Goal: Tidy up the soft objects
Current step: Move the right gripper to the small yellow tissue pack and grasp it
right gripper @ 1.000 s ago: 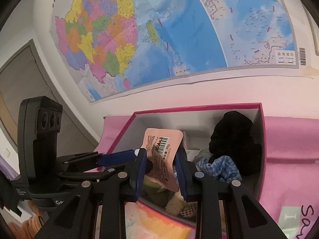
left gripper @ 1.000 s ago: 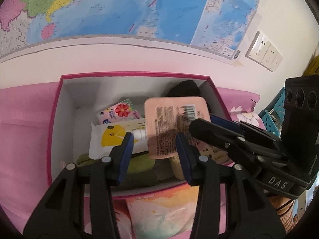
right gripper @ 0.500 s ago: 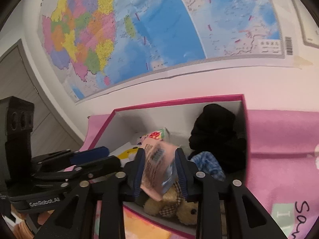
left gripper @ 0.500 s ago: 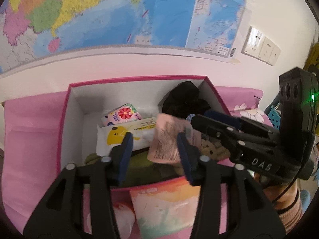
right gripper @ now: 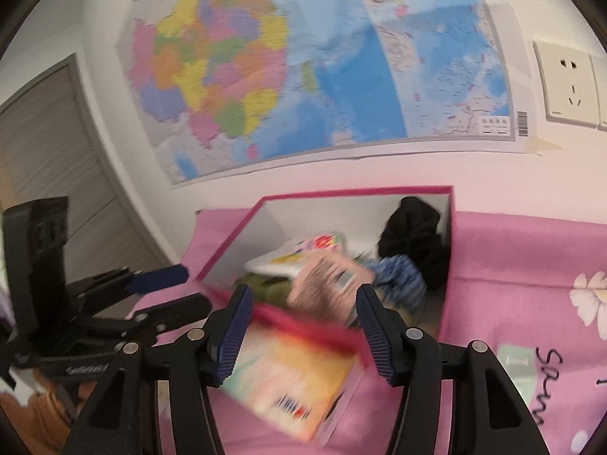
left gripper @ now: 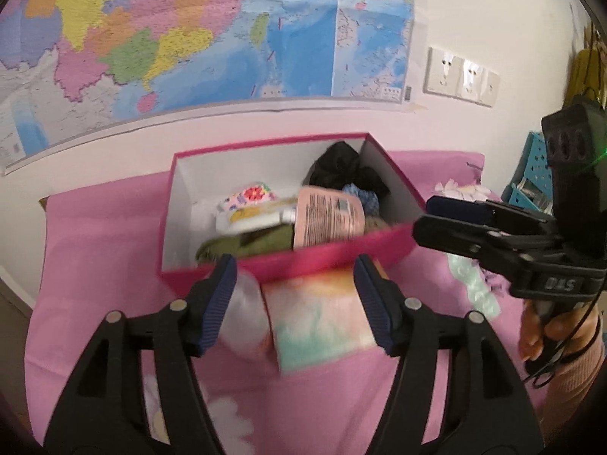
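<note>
pink cloth (left gripper: 95, 227) is under it all. our left gripper (left gripper: 296, 299) and right gripper (right gripper: 303, 322) are both wide open, holding nothing. we should back off slow, not bumping the box (left gripper: 288, 265). farther in, the soft pink pouch (left gripper: 326, 220) lies flat on top, printed side up.

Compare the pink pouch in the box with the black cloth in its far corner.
The pink pouch is flat, smooth and printed with text; the black cloth is plain and crumpled into a lump. The pouch leans near the front wall of the box, on top of other items; the cloth sits bunched in the far right corner. Both lie inside the box, free of either hand-held gripper.
</note>
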### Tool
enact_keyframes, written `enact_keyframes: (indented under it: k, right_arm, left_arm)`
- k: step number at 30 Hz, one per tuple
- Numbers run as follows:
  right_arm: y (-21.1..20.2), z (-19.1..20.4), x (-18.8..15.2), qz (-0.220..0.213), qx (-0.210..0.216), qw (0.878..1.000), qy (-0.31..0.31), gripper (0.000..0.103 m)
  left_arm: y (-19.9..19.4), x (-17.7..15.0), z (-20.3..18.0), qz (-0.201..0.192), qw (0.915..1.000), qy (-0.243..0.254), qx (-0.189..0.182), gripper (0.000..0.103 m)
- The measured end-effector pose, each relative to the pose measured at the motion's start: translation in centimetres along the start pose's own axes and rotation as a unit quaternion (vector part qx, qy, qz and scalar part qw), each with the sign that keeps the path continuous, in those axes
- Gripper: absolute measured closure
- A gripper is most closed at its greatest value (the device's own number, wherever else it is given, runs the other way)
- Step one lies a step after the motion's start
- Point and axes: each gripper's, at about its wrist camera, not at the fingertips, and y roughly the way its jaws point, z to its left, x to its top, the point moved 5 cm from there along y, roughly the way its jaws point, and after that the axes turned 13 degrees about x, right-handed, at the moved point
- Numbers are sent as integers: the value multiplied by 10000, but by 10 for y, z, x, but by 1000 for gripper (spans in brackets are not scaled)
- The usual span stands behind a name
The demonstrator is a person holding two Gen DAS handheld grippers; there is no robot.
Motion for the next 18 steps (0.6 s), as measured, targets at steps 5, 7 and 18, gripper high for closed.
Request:
enact_keyframes:
  k: [5,7,18]
  right_arm:
    - [-5,32,-29,331,329,9986,-230,41]
    - [-4,42,-43,484,431,9975,-287,40]
    - [22,72,-132,1483,997,9839,6,40]
  left_arm:
    - [-11,-36,2,229,9997,125,6,31]
    - [-15,-48,4,301,9995,73,35,31]
    - [-26,-145,19,1226,9920,-258,-122,31]
